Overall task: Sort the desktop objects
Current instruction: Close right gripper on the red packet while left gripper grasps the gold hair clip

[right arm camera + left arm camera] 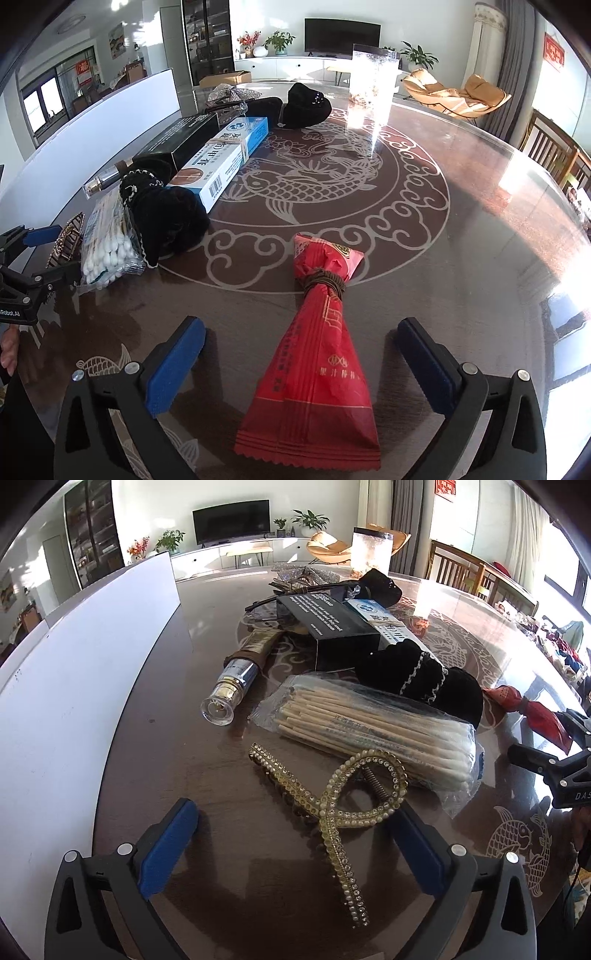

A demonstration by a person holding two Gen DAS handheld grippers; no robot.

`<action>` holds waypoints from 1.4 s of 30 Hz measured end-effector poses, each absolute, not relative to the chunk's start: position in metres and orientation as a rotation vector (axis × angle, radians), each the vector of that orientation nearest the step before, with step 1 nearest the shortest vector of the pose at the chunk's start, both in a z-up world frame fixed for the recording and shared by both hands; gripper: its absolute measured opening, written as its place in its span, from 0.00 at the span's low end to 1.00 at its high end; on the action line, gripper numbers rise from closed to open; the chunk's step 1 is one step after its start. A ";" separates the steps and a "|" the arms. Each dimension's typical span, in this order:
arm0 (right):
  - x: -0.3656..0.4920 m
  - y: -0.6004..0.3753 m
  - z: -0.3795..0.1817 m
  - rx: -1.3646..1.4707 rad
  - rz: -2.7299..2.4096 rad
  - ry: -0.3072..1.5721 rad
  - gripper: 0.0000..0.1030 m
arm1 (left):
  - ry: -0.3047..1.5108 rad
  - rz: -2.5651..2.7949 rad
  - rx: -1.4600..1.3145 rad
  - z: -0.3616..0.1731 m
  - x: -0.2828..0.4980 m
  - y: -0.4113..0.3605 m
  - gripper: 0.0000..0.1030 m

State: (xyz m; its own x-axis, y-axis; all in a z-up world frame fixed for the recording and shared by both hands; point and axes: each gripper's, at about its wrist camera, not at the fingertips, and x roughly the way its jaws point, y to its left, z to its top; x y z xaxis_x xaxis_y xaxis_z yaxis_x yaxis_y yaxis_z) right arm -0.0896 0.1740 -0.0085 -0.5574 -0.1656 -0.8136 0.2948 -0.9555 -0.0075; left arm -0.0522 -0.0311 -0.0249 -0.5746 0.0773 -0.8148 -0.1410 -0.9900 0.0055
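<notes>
Left tool [291, 843] stood wide, nothing gripped; gold rhinestone hair claw [325, 797] lay on table [155, 738] between its blue pads, just beside cotton swab pack [373, 731]. Right tool [301, 360] also wide; red wrapped packet [317, 373], tied with brown cord, lay flat between pads, untouched. Black velvet scrunchie [166, 218] and blue-white medicine box [229, 158] sat left of it.
</notes>
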 end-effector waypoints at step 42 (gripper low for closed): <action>-0.103 0.190 0.011 1.512 -2.363 0.211 0.25 | 0.042 2.680 -1.426 -0.012 -0.044 -0.028 0.60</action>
State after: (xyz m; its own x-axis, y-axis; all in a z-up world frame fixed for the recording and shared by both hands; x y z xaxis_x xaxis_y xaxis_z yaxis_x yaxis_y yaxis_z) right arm -0.1032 0.1895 0.0113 -0.3846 -0.1923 -0.9028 0.3492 -0.9357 0.0505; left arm -0.0445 -0.0283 -0.0118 -0.5546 0.0798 -0.8283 -0.1058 -0.9941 -0.0249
